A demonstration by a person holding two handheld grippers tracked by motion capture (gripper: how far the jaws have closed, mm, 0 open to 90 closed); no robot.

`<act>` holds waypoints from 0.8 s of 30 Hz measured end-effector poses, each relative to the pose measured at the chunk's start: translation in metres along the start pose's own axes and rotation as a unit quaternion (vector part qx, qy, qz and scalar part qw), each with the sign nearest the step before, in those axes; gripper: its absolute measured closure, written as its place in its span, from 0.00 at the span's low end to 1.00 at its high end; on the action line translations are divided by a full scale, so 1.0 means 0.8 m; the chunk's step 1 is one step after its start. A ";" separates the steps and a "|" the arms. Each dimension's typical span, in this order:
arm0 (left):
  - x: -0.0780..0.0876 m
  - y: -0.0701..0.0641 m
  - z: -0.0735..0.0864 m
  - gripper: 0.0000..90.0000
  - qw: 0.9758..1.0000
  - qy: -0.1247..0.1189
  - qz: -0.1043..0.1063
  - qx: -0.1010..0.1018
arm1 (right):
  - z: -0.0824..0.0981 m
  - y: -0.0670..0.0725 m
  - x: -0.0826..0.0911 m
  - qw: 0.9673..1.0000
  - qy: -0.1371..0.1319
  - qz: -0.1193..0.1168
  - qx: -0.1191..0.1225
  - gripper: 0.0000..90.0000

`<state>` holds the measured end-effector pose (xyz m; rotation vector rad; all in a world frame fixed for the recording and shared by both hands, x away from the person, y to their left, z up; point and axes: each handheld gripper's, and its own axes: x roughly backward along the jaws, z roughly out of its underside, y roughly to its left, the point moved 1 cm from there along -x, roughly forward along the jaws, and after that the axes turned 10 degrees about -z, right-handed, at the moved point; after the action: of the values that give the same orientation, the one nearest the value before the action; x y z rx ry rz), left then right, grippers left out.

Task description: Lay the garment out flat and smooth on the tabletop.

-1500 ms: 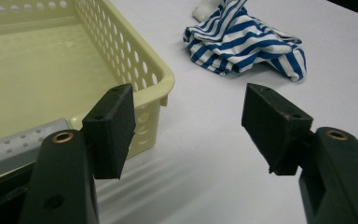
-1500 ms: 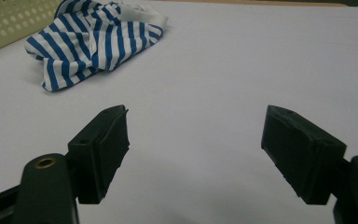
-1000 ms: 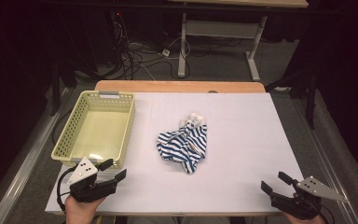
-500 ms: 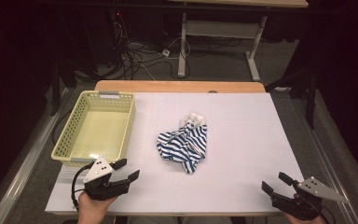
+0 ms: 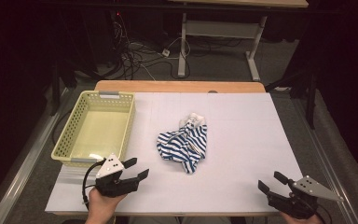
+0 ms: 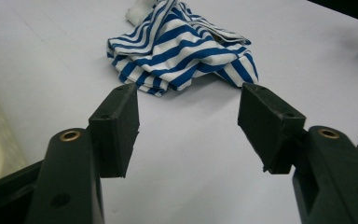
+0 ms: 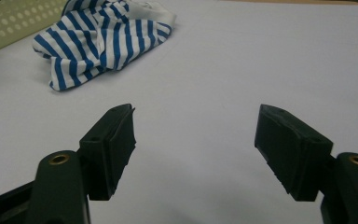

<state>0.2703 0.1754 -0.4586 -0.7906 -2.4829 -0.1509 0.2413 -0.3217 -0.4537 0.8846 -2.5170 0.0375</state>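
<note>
Item: striped cloth (image 5: 184, 144). Soft knit fabric, blue and white bands, crumpled into a low heap with a white edge at its far end. It lies on the white table sheet (image 5: 242, 121), just ahead of your left fingertips and well ahead and to the left of your right ones.

Item: your left gripper (image 5: 136, 169). Black, matte, with blocky rectangular pads (image 6: 116, 126) and brass-coloured rivets at the knuckles. Its jaws stand apart with bare sheet between them; they have just been closing a little, on nothing. In the left gripper view the cloth sits beyond the tips, near the gap's midline, apart from both pads.

Item: your right gripper (image 5: 271, 182). Same build, with a grey three-cornered plate on top. Its jaws are also apart and have just been narrowing, with nothing between them. The cloth lies far off past its left pad (image 7: 114, 140).

Item: basket (image 5: 77, 135). Pale yellow plastic, rectangular, perforated walls. It stands just beyond and left of your left fingers.
</note>
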 end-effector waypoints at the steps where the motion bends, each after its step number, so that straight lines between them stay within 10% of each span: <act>1: -0.003 -0.001 -0.001 0.42 1.000 0.002 0.001 -0.001 | -0.001 0.001 -0.002 1.000 -0.001 -0.003 0.001 0.33; 24: -0.056 -0.007 -0.018 0.47 0.999 0.045 -0.003 -0.016 | -0.021 0.014 -0.049 0.999 0.006 -0.039 0.011 0.35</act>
<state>0.3047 0.1442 -0.4694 -0.7740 -2.4036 -0.2243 0.2685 -0.2870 -0.4548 0.9874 -2.4742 0.0449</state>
